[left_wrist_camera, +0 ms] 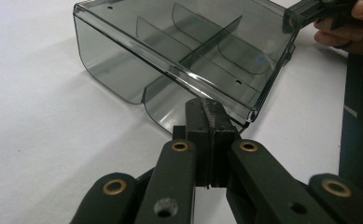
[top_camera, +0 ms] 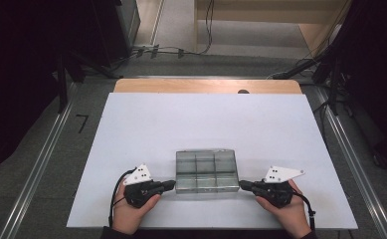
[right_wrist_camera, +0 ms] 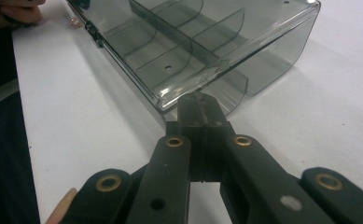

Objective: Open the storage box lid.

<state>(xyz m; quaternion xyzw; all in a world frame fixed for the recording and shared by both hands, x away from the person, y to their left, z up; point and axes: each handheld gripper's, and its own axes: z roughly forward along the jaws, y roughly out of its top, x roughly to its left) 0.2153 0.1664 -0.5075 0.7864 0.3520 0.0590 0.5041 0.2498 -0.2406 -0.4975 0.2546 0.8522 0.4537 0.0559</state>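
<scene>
A smoky, see-through plastic organizer box (top_camera: 207, 171) sits on the white bench (top_camera: 181, 124), in the near half and about midway between left and right. Thin partitions split it into six compartments, three across and two deep, and all of them look empty.

The left tongs (top_camera: 171, 184) come in from the left and meet the box at its near left corner. In the left gripper view the left tongs (left_wrist_camera: 210, 112) have their jaws pressed together with no gap showing, and their tips sit right at the rim of the box (left_wrist_camera: 188, 56) by that corner (whether a sliver of rim is pinched between them or the tips merely butt against it, I cannot tell).

The right tongs (top_camera: 241, 185) mirror this from the right, at the near right corner. In the right gripper view the right tongs (right_wrist_camera: 198, 106) are likewise closed tight, tips up against the edge of the box (right_wrist_camera: 198, 42); again the frames do not settle whether the rim is caught between them.

Each tool is held in a hand at the near edge of the bench, the left hand (top_camera: 131, 211) and the right hand (top_camera: 286, 213), with a grey three-cornered plate riding on top of each gripper. Beyond the far edge of the white surface a strip of bare wood (top_camera: 206, 85) shows.
</scene>
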